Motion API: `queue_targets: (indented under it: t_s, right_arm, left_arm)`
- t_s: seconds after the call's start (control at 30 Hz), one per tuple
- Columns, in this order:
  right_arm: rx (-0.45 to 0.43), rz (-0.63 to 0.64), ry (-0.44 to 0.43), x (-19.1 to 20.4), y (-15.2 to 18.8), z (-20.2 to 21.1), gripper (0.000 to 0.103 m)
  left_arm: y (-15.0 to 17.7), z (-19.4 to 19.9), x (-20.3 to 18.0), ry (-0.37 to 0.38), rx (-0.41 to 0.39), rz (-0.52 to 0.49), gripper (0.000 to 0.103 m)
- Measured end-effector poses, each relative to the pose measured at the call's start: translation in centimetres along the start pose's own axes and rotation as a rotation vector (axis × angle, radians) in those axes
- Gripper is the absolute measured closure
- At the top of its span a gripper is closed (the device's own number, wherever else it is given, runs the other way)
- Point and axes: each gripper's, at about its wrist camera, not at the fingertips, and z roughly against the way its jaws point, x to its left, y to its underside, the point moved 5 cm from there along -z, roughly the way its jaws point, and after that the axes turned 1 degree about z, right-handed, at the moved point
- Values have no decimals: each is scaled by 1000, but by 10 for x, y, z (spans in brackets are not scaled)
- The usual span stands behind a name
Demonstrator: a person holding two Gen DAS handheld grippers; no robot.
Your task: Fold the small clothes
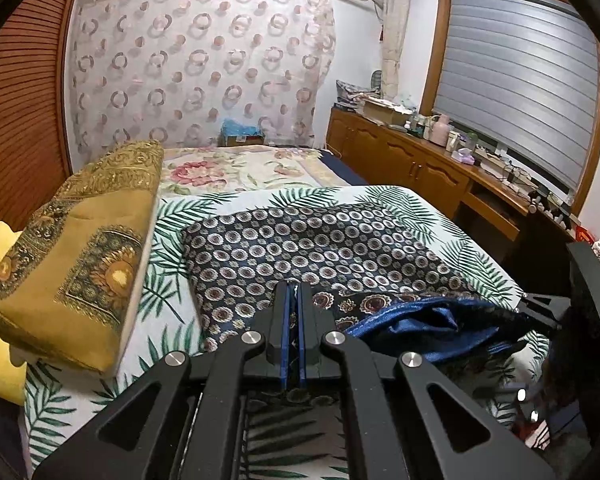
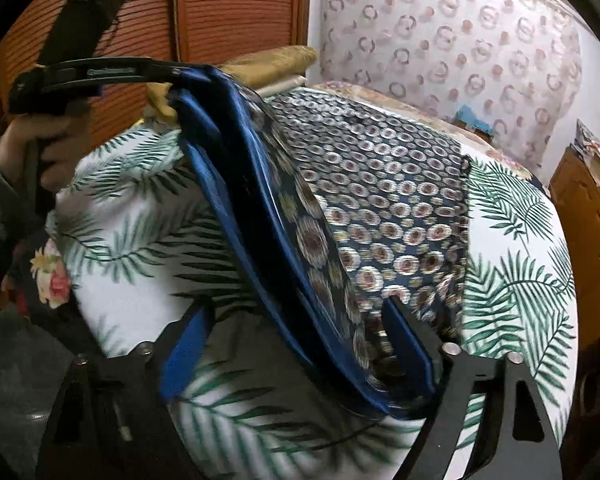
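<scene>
A dark blue garment with a ring pattern lies spread on the leaf-print bed cover. My left gripper is shut on the garment's near edge, which is lifted off the bed; the blue lining hangs folded to its right. In the right wrist view the left gripper pinches the garment's corner and the raised edge slopes down from it. My right gripper is open, and the lifted hem runs between its fingers without being clamped.
A mustard-gold cushion lies on the bed's left side, a yellow object beyond it. A wooden sideboard with clutter runs along the right under a window blind. A louvred wooden door stands at the left.
</scene>
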Motion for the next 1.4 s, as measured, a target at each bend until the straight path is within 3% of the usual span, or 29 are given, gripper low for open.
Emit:
queue_targets:
  t_s: [0.17,0.23,0.4,0.5,0.8,1.1,1.17,1.23,1.33,1.4]
  right_arm:
    - [20,-9,10,-26,-4,-8,37]
    - [26,-16,-3,-35,-6,-10,47]
    - [20,-29,-61,-50,-19,-14,83]
    - [4,-25,-70,-55,-34,-19,91]
    - [-91,-85,-115,-101,-85,-37,96]
    - [-83,-97,-127,-127,-122,-75,96]
    - [-73,-109,-127,-129,-122,-86,96]
    - [-54,-125,-115,-135,-125,-101,96]
    - [-42,-156,-122,-135,-131,-114,94]
    - [-38,-173,-109,-138,-134,-118,83]
  left_arm:
    - [-1,-8,10,-4,8,13,99]
    - [-2,-12,12,-4,13,19,99]
    - [-13,-21,19,-10,15,21,99]
    - [-23,-27,24,-13,22,31,99]
    - [-45,-56,43,-66,45,50,99]
    - [-59,-81,63,-95,88,89,98]
    - [-59,-84,66,-88,103,93,90]
    - [-60,-83,69,-100,97,91,67]
    - [-62,-78,72,-97,85,97,60]
    - [-61,-77,72,-95,90,100,53]
